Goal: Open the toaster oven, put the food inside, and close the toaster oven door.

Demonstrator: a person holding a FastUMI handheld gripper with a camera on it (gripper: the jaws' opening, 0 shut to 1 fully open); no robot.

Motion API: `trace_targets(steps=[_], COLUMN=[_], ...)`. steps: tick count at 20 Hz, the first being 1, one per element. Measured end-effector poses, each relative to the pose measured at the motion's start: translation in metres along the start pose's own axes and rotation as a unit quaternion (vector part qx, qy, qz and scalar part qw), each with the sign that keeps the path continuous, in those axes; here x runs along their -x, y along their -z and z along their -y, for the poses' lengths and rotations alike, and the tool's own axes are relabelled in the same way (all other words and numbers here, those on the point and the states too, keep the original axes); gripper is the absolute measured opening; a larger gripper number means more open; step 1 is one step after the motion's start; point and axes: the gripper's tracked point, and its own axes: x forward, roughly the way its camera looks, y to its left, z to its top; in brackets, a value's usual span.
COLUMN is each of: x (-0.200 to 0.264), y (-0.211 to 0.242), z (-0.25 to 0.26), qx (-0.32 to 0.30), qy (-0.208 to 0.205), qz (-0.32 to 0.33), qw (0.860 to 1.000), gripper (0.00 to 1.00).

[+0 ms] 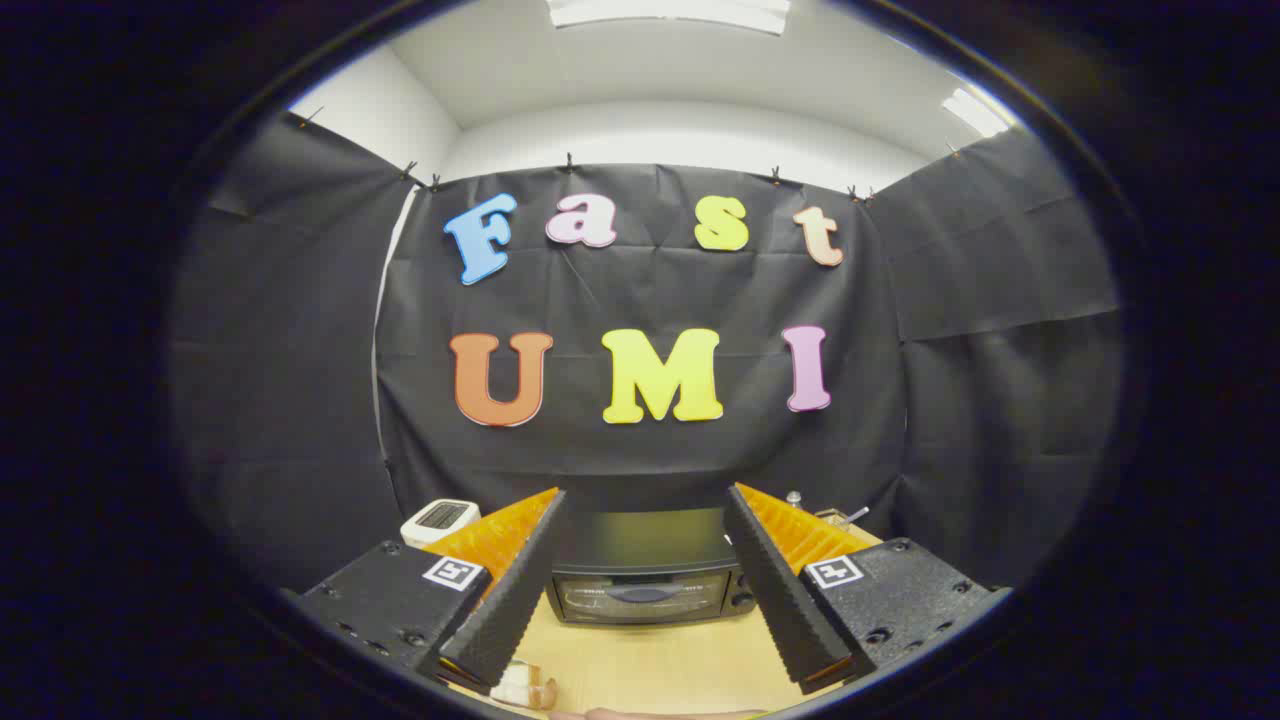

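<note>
A small white box-shaped timer with a dark screen (440, 519) sits on the light wooden table (660, 665) against the black cloth wall, just beyond the left finger and clear of the working lane. Near the root of that finger lies a small pale piece of food (520, 684), partly hidden, apparently staged close at hand for loading. The hand-held gripper (645, 525) hangs with its jaws spread wide and nothing between them, the gap squared on the black, box-shaped toaster oven (645, 570) beyond the fingertips. Its glass door (640, 598) looks closed, handle facing the gripper, which suggests opening it is the step not yet begun. Behind the right finger, a small metal item (838, 516) shows by the cloth, too blurred to identify.
</note>
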Motion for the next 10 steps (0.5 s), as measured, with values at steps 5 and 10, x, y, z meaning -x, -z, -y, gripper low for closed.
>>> trace_targets(steps=[5, 10], x=[0.002, -0.004], y=[0.000, 0.004], z=[0.006, 0.023], qx=[-0.003, -0.004], qy=[-0.003, 0.026], qz=[-0.007, 0.002], qw=[1.000, 1.000], gripper=[1.00, 1.00])
